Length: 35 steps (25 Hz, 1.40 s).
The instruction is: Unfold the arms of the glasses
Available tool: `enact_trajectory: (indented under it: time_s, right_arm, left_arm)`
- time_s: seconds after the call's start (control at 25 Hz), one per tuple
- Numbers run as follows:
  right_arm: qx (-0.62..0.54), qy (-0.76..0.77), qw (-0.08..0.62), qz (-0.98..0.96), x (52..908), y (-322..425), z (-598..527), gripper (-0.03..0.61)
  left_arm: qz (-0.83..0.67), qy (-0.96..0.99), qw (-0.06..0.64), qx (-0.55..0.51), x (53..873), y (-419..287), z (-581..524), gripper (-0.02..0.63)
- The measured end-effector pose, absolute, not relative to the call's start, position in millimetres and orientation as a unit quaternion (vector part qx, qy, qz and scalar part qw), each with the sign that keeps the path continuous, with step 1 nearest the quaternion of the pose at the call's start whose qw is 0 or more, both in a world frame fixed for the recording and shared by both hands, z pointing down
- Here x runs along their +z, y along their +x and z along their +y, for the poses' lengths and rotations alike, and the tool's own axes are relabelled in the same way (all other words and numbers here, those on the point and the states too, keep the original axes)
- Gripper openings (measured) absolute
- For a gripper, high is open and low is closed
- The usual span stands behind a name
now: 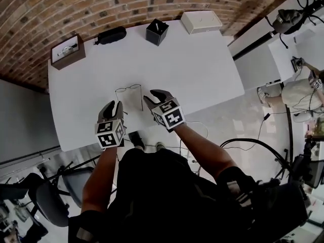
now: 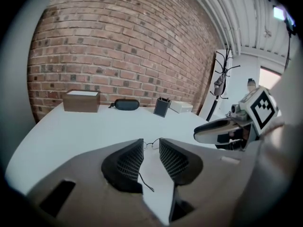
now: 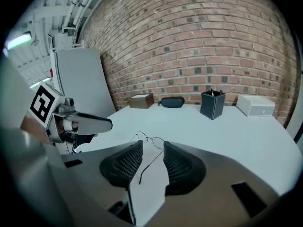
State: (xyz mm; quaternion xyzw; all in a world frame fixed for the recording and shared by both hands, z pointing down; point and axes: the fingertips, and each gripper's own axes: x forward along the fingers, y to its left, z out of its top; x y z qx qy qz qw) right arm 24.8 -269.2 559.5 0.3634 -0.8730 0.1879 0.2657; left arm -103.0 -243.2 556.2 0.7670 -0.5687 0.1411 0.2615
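Thin wire-framed glasses (image 1: pixel 129 92) lie on the white table (image 1: pixel 202 75), both arms swung out toward me. My left gripper (image 1: pixel 112 108) hovers above the table just near of the left arm, its jaws apart. In the left gripper view the frame (image 2: pixel 150 144) and an arm tip show on the table through the gap of that gripper (image 2: pixel 151 157). My right gripper (image 1: pixel 156 96) hangs over the right arm, also open. In the right gripper view the lenses (image 3: pixel 149 140) and one arm show below the gap of that gripper (image 3: pixel 152 160), untouched.
Along the far edge by the brick wall stand a brown box (image 1: pixel 67 51), a black glasses case (image 1: pixel 111 35), a black pen holder (image 1: pixel 157 32) and a white box (image 1: pixel 201 22). A chair (image 1: pixel 45 196) stands at the lower left, and a person (image 1: pixel 298 95) at the right.
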Motion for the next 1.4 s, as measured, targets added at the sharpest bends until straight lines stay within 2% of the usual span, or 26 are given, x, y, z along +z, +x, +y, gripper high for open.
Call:
enact_trajectory:
  time_s: [0.4, 0.96, 1.4]
  right_arm:
    - [0.142, 0.336, 0.193, -0.911, 480.9, 45.1, -222.4, 0.039]
    - [0.1, 0.311, 0.139, -0.935, 418.2, 80.0, -137.1, 0.018]
    - [0.07, 0.331, 0.098, -0.936, 364.4, 57.8, -117.0, 0.012]
  left_arm:
    - [-0.604, 0.766, 0.205, 0.072, 476.3, -80.9, -188.9, 0.014]
    - [-0.64, 0.749, 0.172, 0.028, 418.0, -64.4, -83.9, 0.011]
    - [-0.631, 0.764, 0.135, 0.021, 376.7, -89.7, -54.4, 0.011]
